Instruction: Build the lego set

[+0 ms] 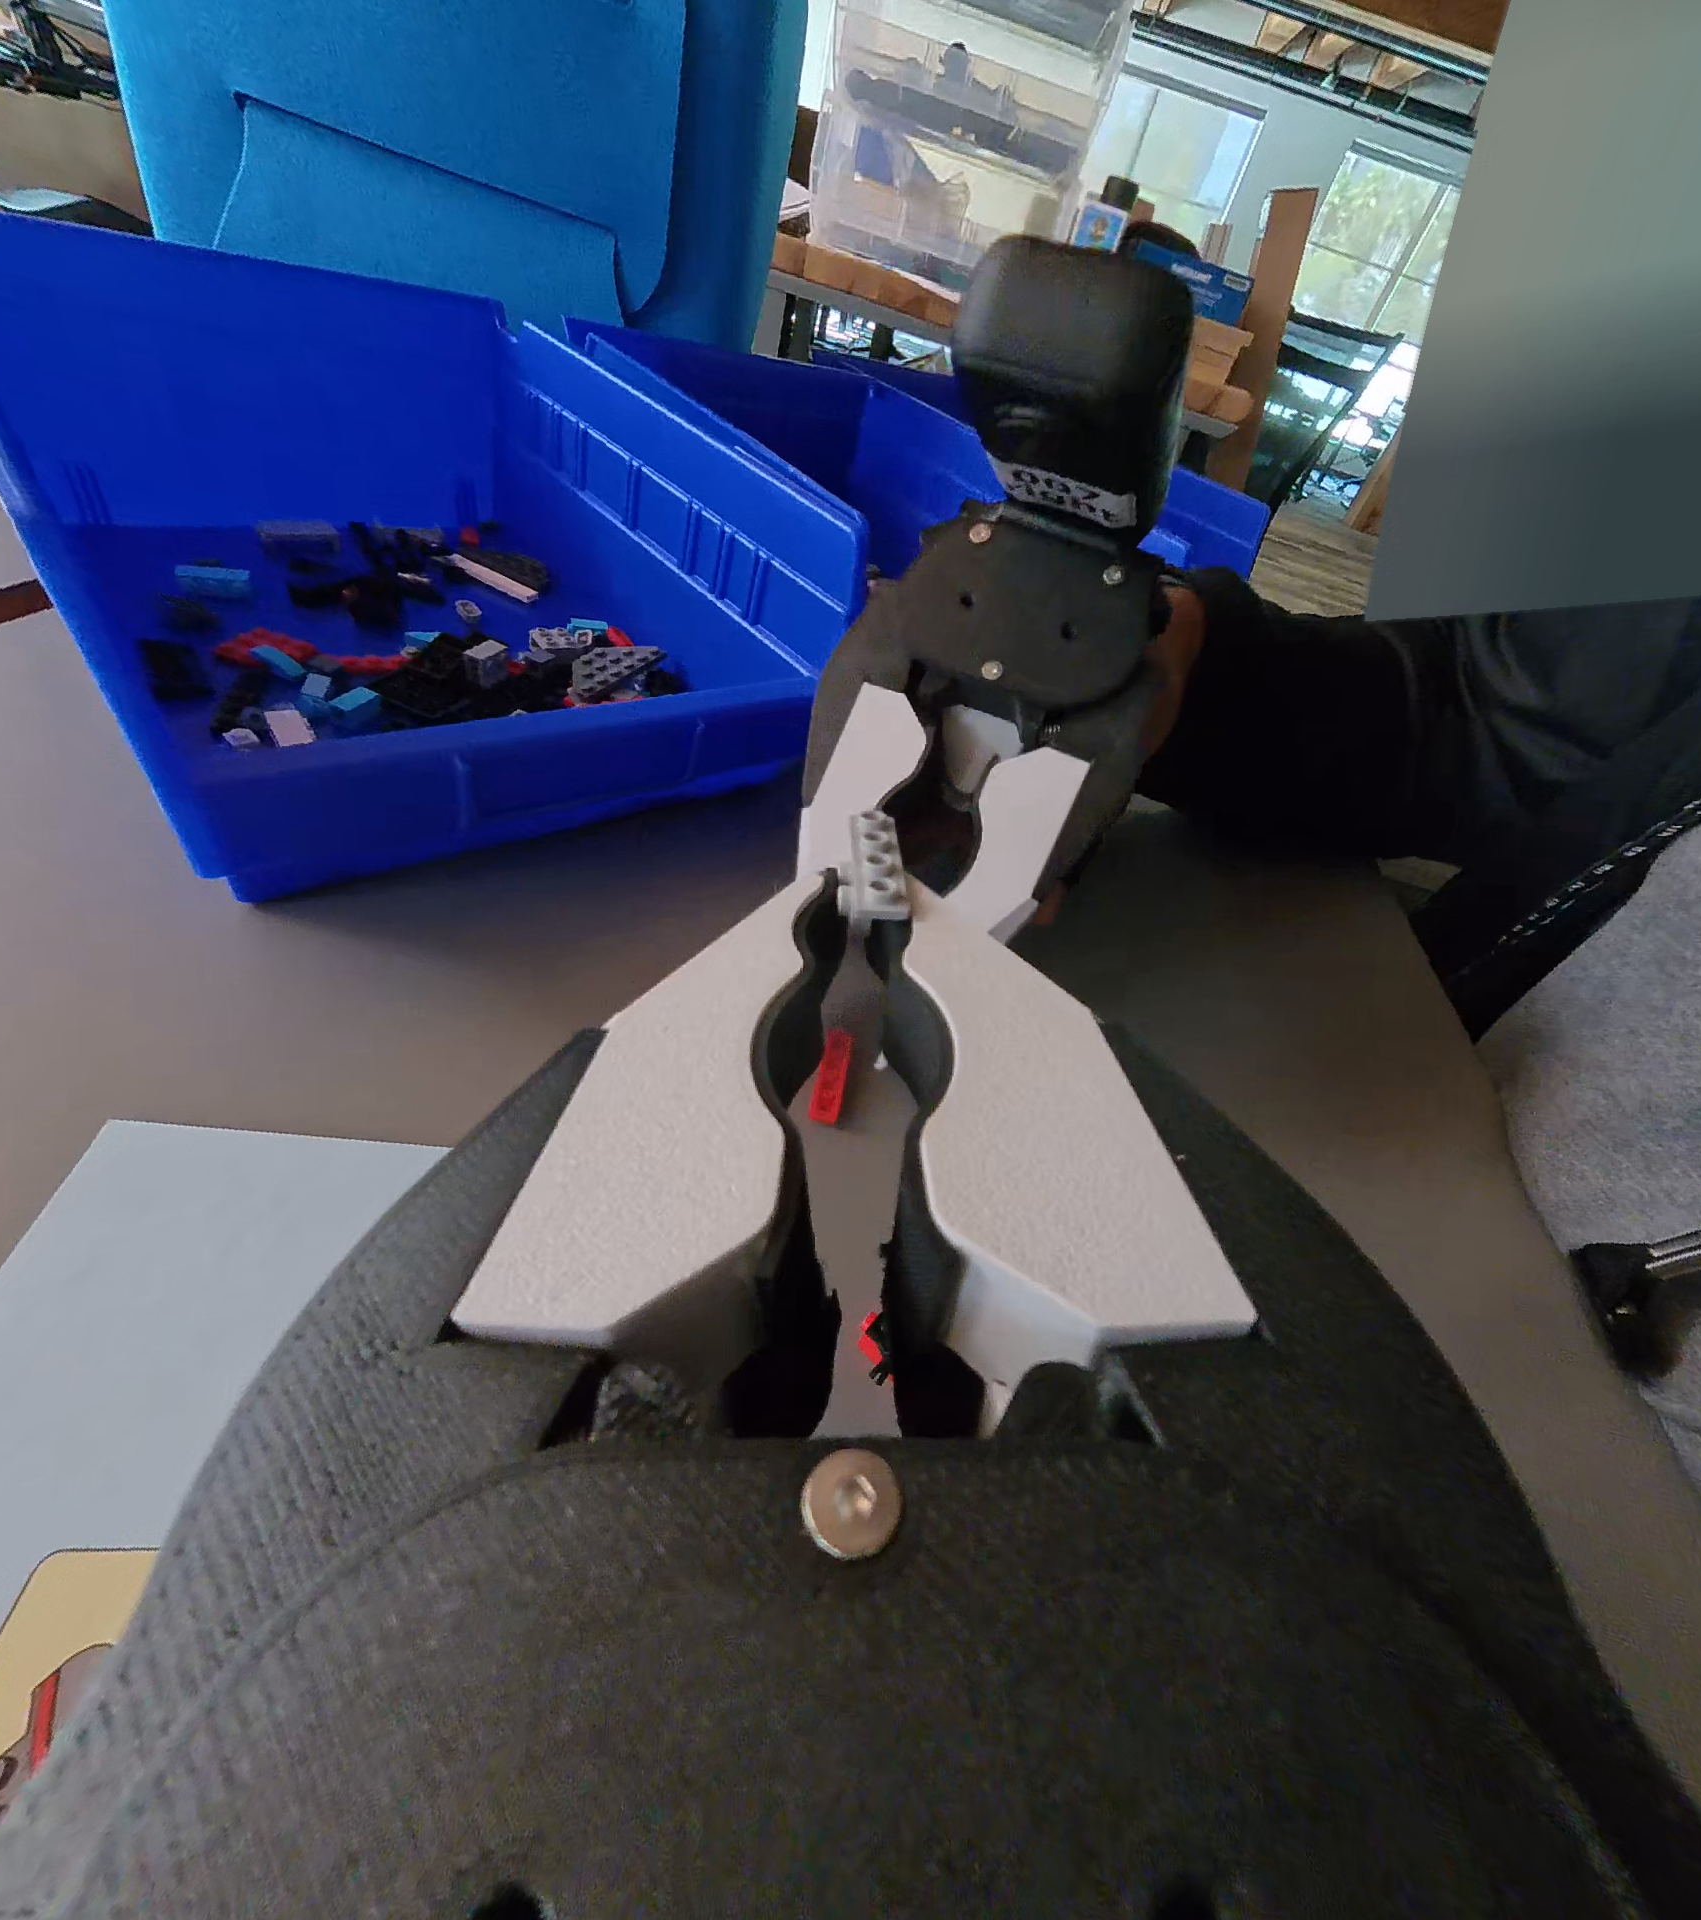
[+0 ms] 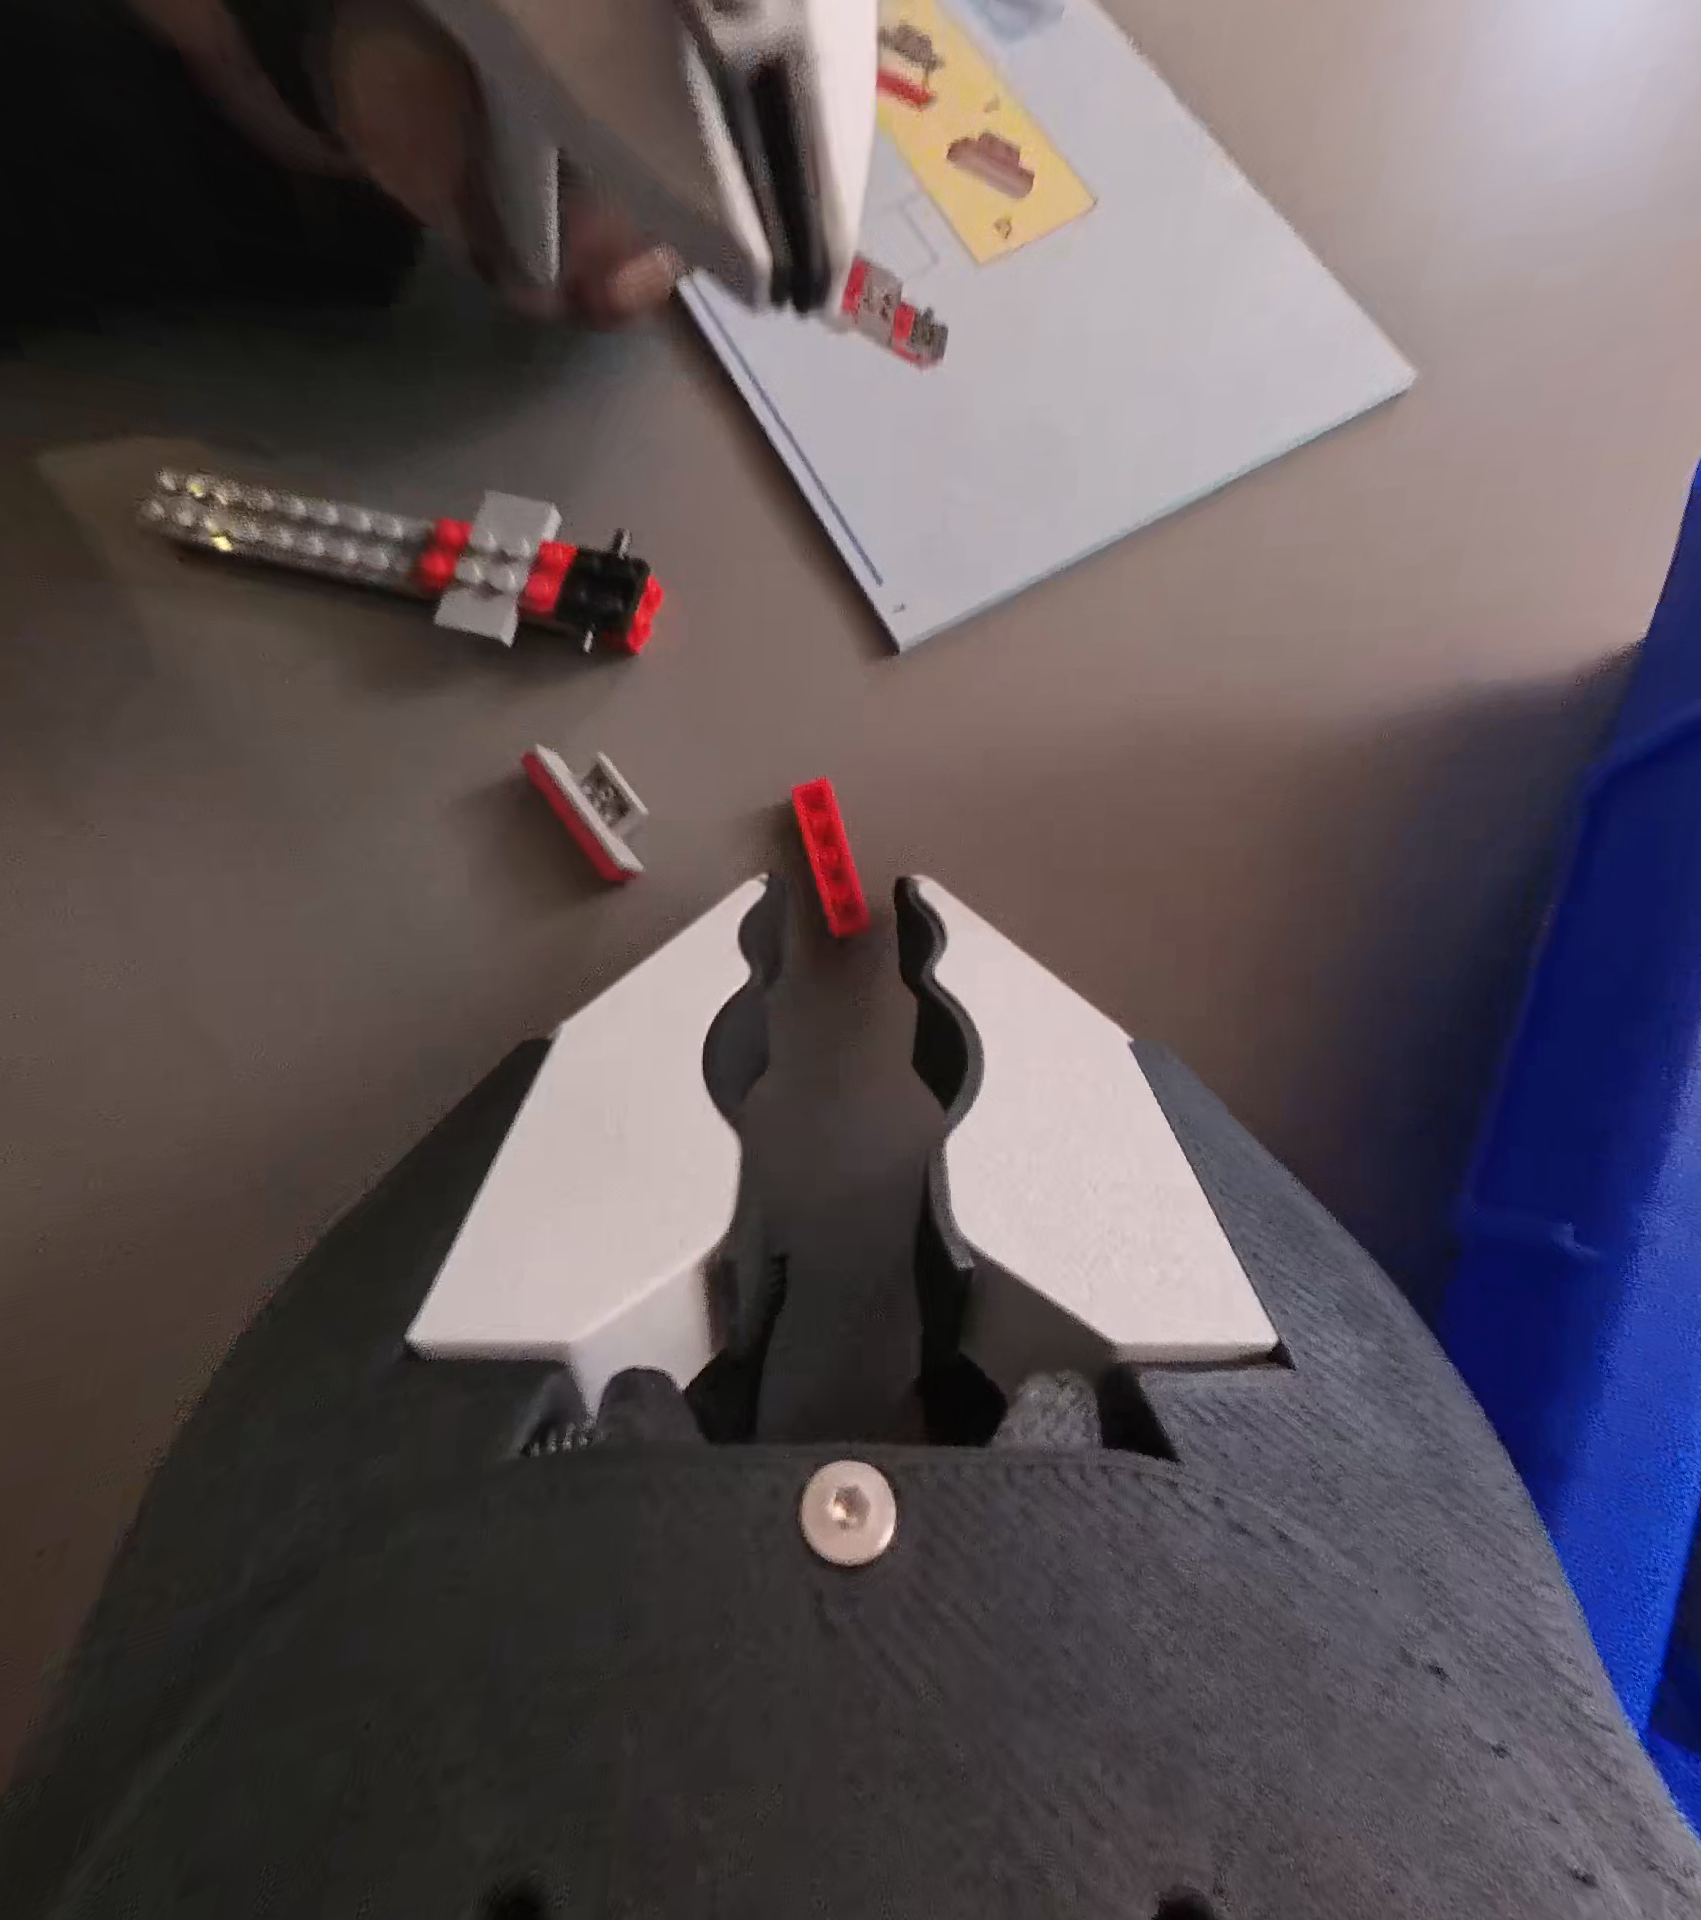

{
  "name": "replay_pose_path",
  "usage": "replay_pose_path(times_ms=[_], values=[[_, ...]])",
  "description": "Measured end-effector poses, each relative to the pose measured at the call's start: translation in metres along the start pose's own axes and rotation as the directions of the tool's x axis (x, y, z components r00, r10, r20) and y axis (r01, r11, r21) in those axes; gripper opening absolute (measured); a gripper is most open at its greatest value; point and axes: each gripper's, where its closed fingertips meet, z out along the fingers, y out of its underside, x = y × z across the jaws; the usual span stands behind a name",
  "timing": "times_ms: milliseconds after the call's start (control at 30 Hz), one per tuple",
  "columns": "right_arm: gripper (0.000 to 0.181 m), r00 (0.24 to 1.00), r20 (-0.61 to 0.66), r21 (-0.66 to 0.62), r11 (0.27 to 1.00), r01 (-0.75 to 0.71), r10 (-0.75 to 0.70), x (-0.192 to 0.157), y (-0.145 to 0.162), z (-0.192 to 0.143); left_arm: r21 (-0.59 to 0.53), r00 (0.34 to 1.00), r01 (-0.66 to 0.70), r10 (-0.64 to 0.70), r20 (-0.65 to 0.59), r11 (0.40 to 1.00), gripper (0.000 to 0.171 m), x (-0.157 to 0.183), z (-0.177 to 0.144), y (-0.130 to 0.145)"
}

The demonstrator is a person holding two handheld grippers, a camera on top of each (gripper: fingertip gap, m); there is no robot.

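My left gripper (image 1: 872,914) is shut on a small grey-and-red brick assembly (image 1: 877,862) and holds it above the table. It also shows at the top of the right wrist view (image 2: 804,281) with the assembly (image 2: 893,312) over the instruction booklet's corner. My right gripper (image 2: 835,883) is open, tips down near the table, with a red 1x4 brick (image 2: 830,857) lying between its fingertips. That brick shows through the left gripper's gap (image 1: 830,1081). A long grey, red and black partial build (image 2: 410,561) lies on the table. A small grey-and-red piece (image 2: 586,810) lies beside the red brick.
An open instruction booklet (image 2: 1085,436) lies on the grey table. A blue bin (image 1: 513,779) with several loose bricks (image 1: 410,655) stands at the far left, a second blue bin (image 1: 929,436) behind it. A bin wall (image 2: 1656,935) stands close right of my right gripper. The left gripper's tips are roughly 9 cm from the right gripper's. My right gripper's tips are some 4 cm from the small grey-and-red piece (image 2: 586,810).
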Motion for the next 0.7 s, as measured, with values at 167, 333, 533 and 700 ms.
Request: replay_pose_path(times_ms=[167,333,533,700], values=[[0.012,0.999,-0.020,-0.008,1.000,0.028,-0.028,0.001,0.003,-0.001,-0.002,1.000,0.007,-0.007,-0.004,1.000,0.002,0.000,0.001,0.001],[0.011,0.999,0.045,0.196,0.981,-0.001,-0.008,-0.009,-0.028,-0.023,0.000,1.000,0.011,-0.011,-0.006,1.000,0.002,0.000,0.002,0.002],[0.020,1.000,0.014,0.289,0.957,-0.021,0.018,-0.004,-0.039,-0.038,0.003,1.000,0.018,-0.018,-0.007,1.000,0.002,-0.001,0.002,0.002],[0.021,0.999,-0.020,0.186,0.982,-0.030,0.034,0.002,-0.021,-0.032,0.007,1.000,0.024,-0.024,-0.008,1.000,0.002,-0.002,0.001,0.001]])
